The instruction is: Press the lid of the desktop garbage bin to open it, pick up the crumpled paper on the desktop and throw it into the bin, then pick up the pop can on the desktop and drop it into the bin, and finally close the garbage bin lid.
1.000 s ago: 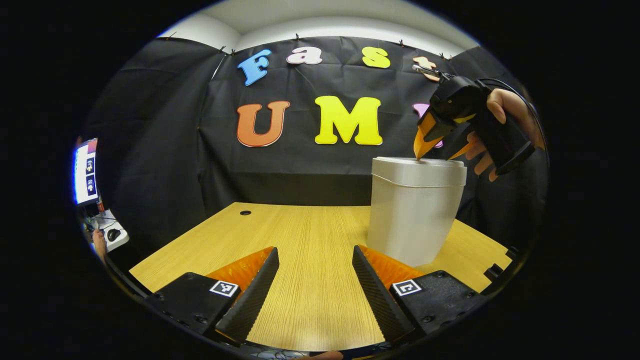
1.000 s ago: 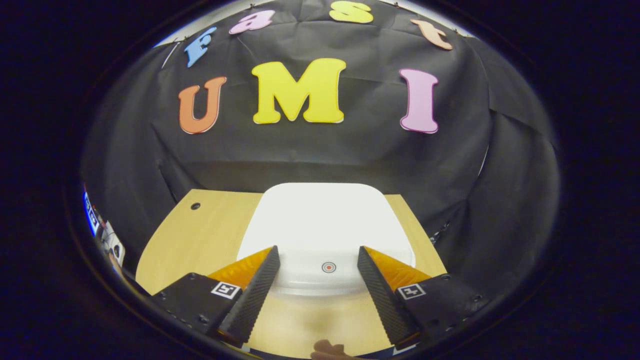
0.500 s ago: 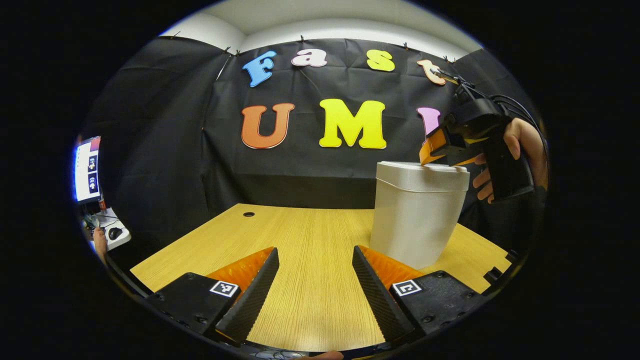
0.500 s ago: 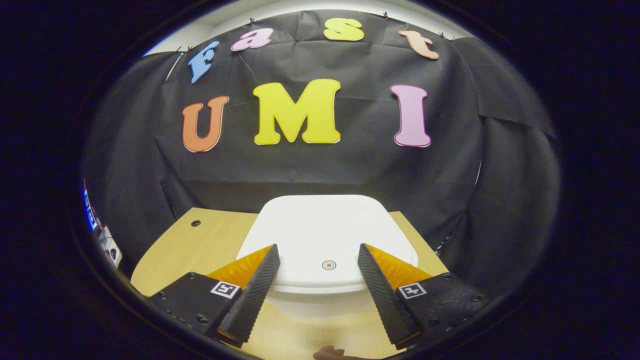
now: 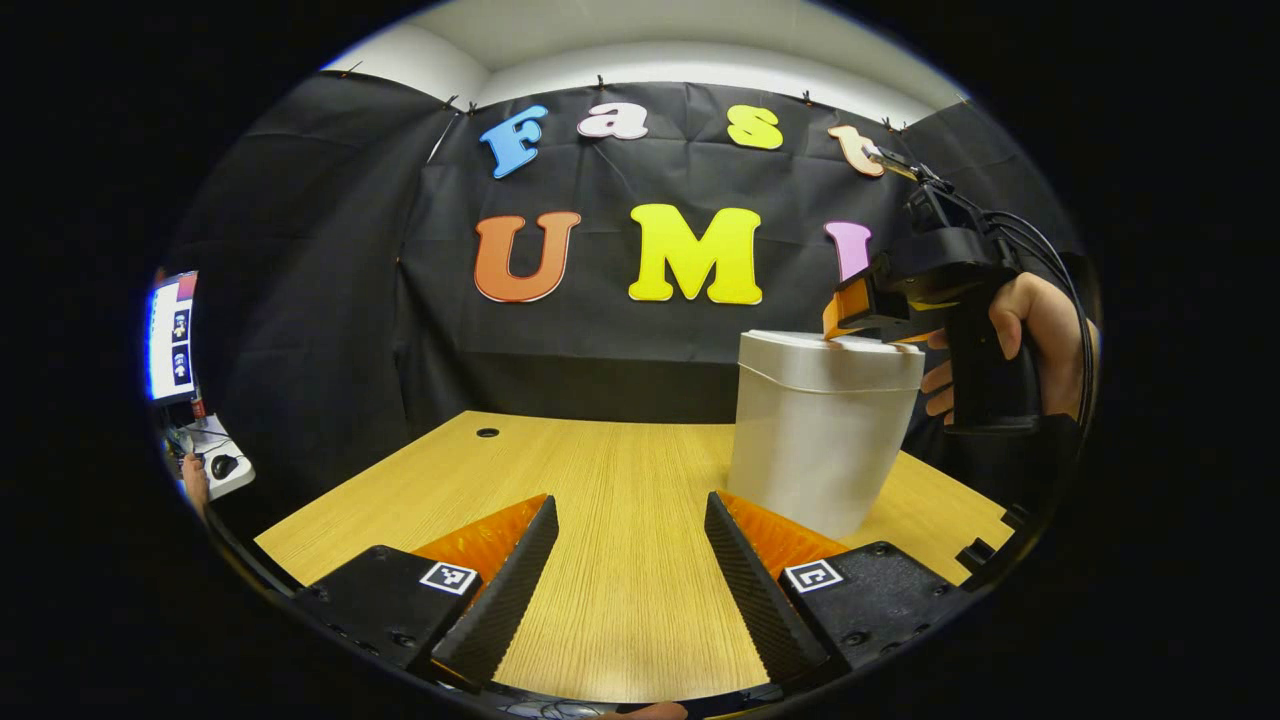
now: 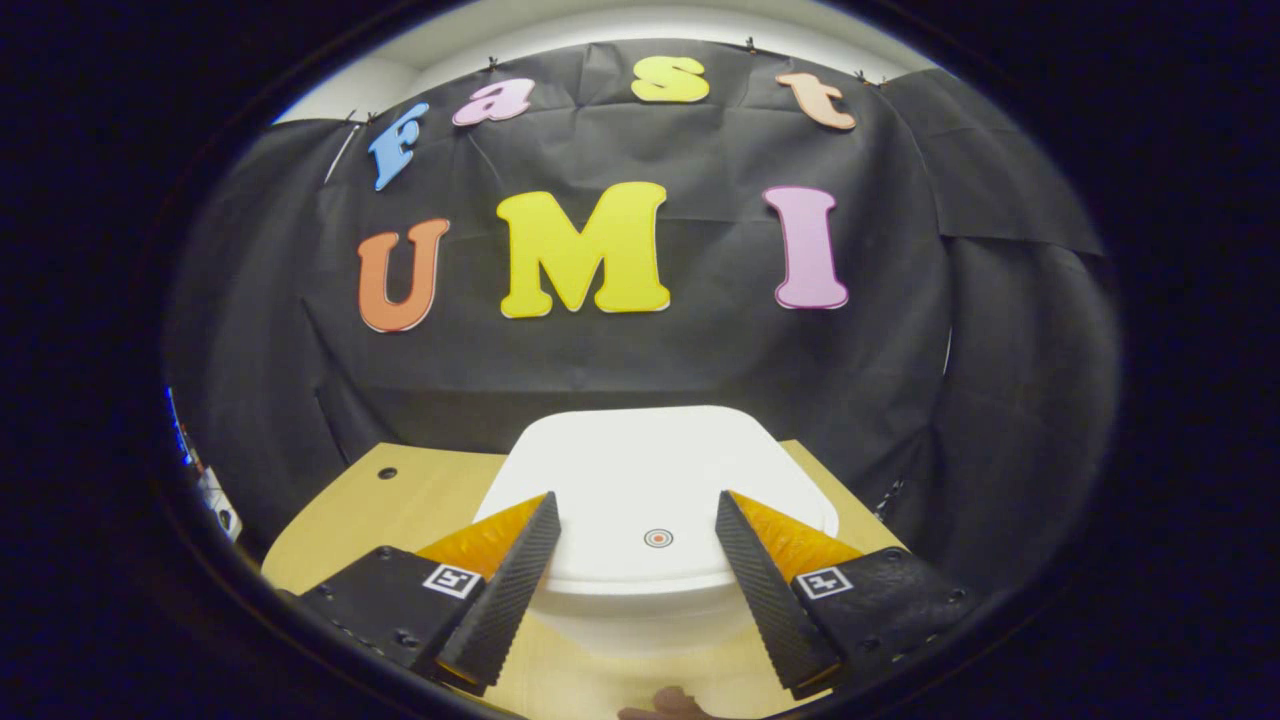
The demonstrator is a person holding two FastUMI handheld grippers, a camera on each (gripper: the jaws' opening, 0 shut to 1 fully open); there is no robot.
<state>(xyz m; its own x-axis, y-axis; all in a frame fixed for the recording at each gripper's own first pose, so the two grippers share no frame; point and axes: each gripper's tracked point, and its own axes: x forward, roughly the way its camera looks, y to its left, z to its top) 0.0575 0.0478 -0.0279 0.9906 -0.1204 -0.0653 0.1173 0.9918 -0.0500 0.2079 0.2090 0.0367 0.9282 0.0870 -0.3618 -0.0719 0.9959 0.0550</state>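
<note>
On the desk [image 5: 620, 470], white bin [image 5: 815, 440], lid [image 6: 650, 480] closed, contents hidden.

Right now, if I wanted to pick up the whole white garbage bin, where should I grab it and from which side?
Probably the upper body of the garbage bin, just under the overhanging lid, coming in level from the side. The body tapers downward, so a lower grip could slip, while the lid's lip gives a stop. The right hand-held gripper sits at the lid now, fingers open.
</note>
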